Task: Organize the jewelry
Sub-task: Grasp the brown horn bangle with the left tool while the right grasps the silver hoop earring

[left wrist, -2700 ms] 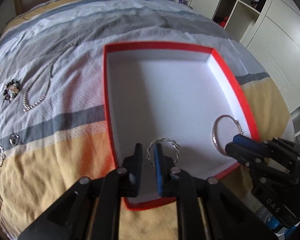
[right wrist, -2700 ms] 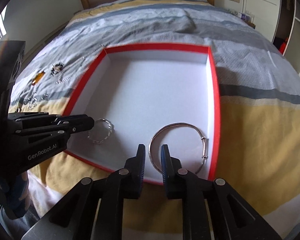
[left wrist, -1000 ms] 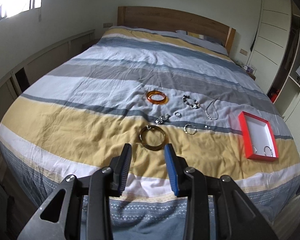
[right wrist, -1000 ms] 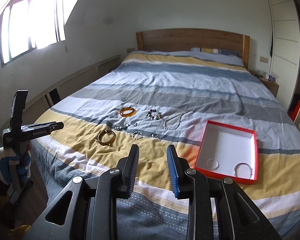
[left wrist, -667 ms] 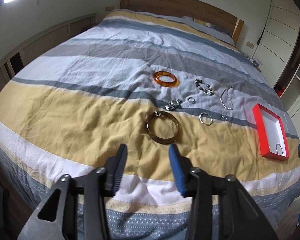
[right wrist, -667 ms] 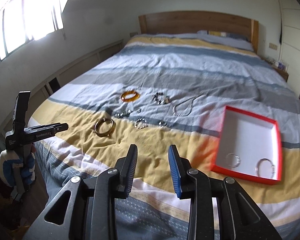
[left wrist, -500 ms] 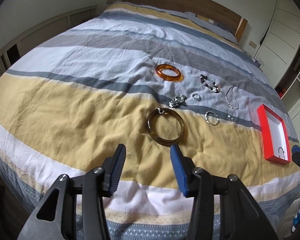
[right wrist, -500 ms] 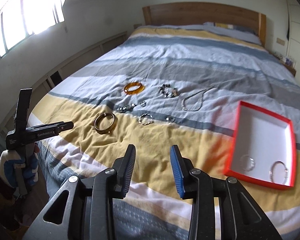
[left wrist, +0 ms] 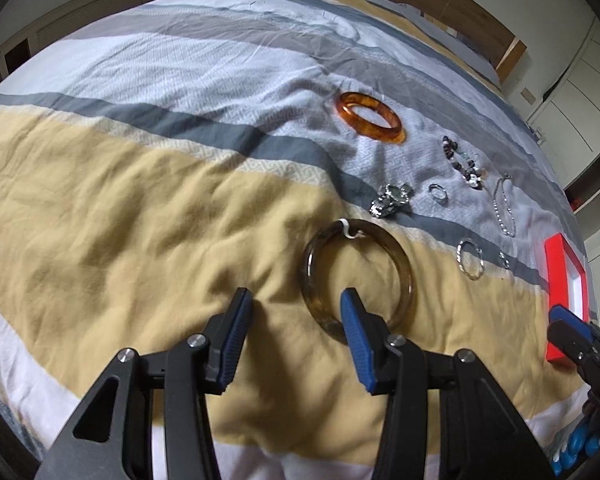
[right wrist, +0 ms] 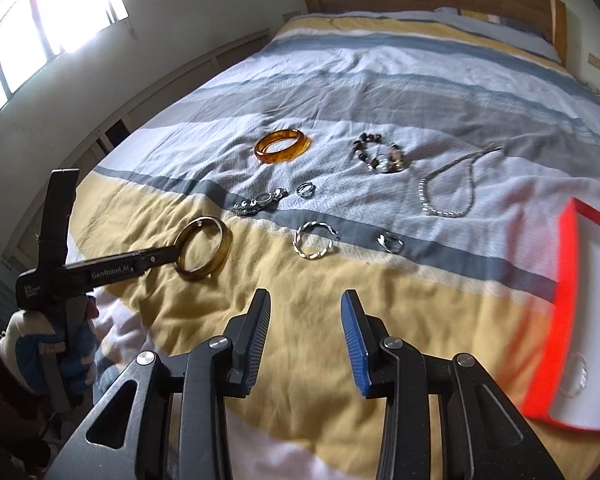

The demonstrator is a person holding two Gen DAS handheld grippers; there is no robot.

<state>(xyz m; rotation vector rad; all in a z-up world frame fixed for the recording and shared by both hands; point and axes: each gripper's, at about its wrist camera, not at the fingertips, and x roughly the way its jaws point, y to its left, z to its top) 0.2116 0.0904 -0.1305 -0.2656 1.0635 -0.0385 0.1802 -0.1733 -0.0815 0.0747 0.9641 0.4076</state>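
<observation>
Red-walled box at three o'clock on the striped bed already holds two silver bangles. The left gripper, jaws spread and empty, straddles the near rim of a dark brown bangle. The right gripper hangs spread too; amber bangle, beads, chain, watch and rings remain unsorted.

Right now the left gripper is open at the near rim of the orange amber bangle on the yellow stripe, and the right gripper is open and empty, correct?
Not quite. The left gripper is open at the near rim of the dark brown bangle, not the orange amber bangle, which lies farther up on the pale grey stripe. The left wrist view shows this. The right gripper is open and empty, as you said.
</observation>
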